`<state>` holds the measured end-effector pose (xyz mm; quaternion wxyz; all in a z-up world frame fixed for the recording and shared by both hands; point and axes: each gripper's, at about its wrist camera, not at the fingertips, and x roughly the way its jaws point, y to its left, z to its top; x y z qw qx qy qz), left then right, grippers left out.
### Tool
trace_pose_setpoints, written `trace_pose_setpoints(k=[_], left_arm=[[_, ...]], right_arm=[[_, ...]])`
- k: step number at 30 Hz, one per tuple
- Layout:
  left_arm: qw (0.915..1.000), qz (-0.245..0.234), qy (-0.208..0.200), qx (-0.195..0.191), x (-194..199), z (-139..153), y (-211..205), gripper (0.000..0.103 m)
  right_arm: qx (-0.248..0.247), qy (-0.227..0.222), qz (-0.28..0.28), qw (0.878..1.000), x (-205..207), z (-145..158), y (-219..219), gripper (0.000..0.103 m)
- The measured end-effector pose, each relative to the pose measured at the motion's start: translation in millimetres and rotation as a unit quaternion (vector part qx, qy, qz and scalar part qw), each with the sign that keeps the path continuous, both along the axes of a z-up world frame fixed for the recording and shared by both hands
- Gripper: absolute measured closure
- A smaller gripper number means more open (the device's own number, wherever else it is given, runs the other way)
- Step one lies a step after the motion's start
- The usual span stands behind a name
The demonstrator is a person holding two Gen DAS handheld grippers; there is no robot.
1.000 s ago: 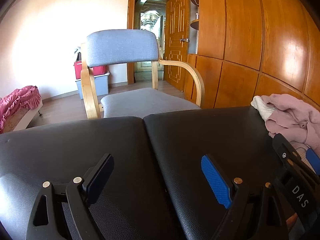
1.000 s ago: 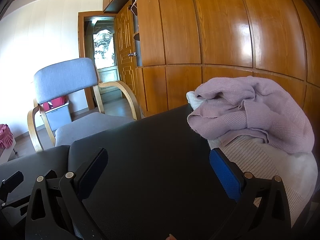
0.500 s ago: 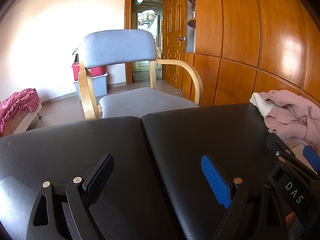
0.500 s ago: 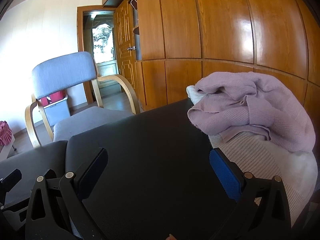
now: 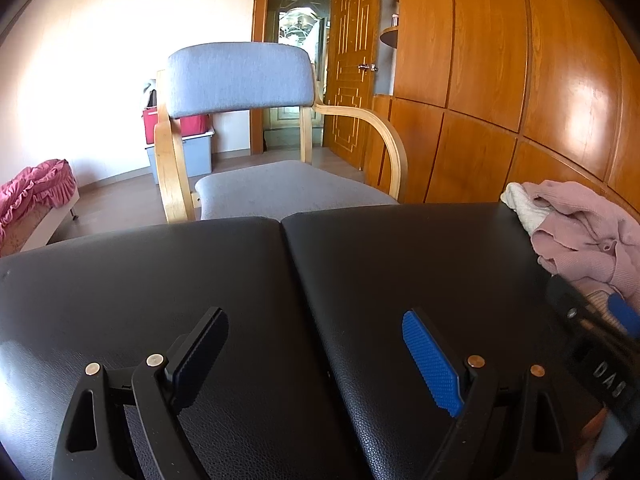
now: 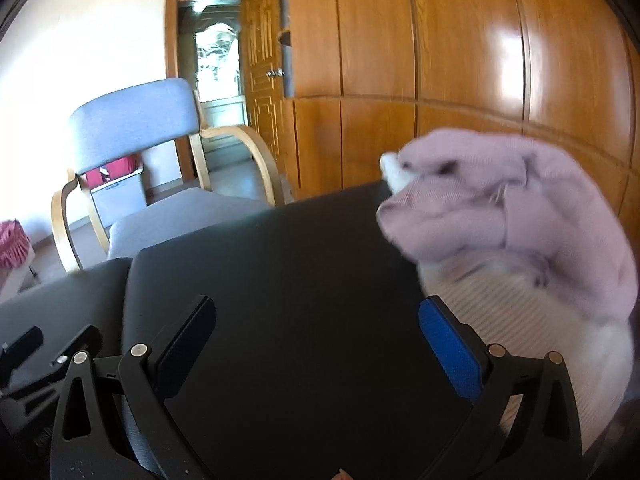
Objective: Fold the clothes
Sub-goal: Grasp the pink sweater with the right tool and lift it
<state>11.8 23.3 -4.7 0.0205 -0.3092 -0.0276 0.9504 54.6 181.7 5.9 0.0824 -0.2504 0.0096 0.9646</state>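
A crumpled pink knit garment (image 6: 520, 208) lies on top of a whitish ribbed garment (image 6: 516, 320) at the right end of the black padded table (image 6: 300, 280). The same pink garment (image 5: 592, 236) shows at the right edge of the left wrist view. My right gripper (image 6: 316, 340) is open over the black surface, its blue finger beside the pile's left edge, holding nothing. My left gripper (image 5: 316, 344) is open and empty above the table's middle seam. In the left wrist view, part of the right gripper (image 5: 600, 340) enters from the right.
A grey armchair with bent wooden arms (image 5: 256, 140) stands just beyond the table's far edge. Wooden wardrobe panels (image 5: 520, 80) run along the right. A doorway (image 5: 296, 72), storage boxes (image 5: 184, 140) and a pink ruffled bed edge (image 5: 36, 188) lie further back.
The right gripper has swung toward the pile, which now looms larger, higher and blurred in its view. The left gripper has shifted only slightly. Both remain open.
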Motion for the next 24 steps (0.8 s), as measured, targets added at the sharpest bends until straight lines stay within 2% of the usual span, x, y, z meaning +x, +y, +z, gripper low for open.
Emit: trace_pose_setpoints(k=[2,4,7,14,18,21,24], left_arm=[[1.0,-0.001,0.002,0.0,0.4,0.4,0.6,0.012],[1.0,-0.003,0.004,0.0,1.3,0.9,1.1,0.012],[1.0,-0.005,0.004,-0.001,2.1,1.0,1.7,0.012],[0.9997,-0.011,-0.019,-0.007,-1.3,-4.5,3.5,0.012],[0.9994,-0.008,-0.034,-0.006,-5.2,-8.4,2.9,0.012],[0.9991,-0.004,-0.042,-0.001,-8.4,-10.6,0.7,0.012],[0.9989,0.001,-0.046,0.002,-9.9,-12.4,-1.1,0.012]], right_arm=[[0.027,0.011,0.006,1.0,1.3,3.9,6.3,0.0],[0.044,0.003,0.014,0.999,0.1,5.5,17.0,0.0],[0.038,-0.018,0.015,0.999,-4.3,5.8,48.8,0.0],[0.05,-0.001,-0.024,0.998,-5.8,21.0,120.1,0.0],[0.042,0.013,-0.029,0.999,-30.3,45.4,151.9,0.0],[0.049,-0.015,-0.027,0.998,-61.8,50.2,161.9,0.001],[0.081,-0.051,-0.02,0.995,-89.1,46.3,160.0,0.014]])
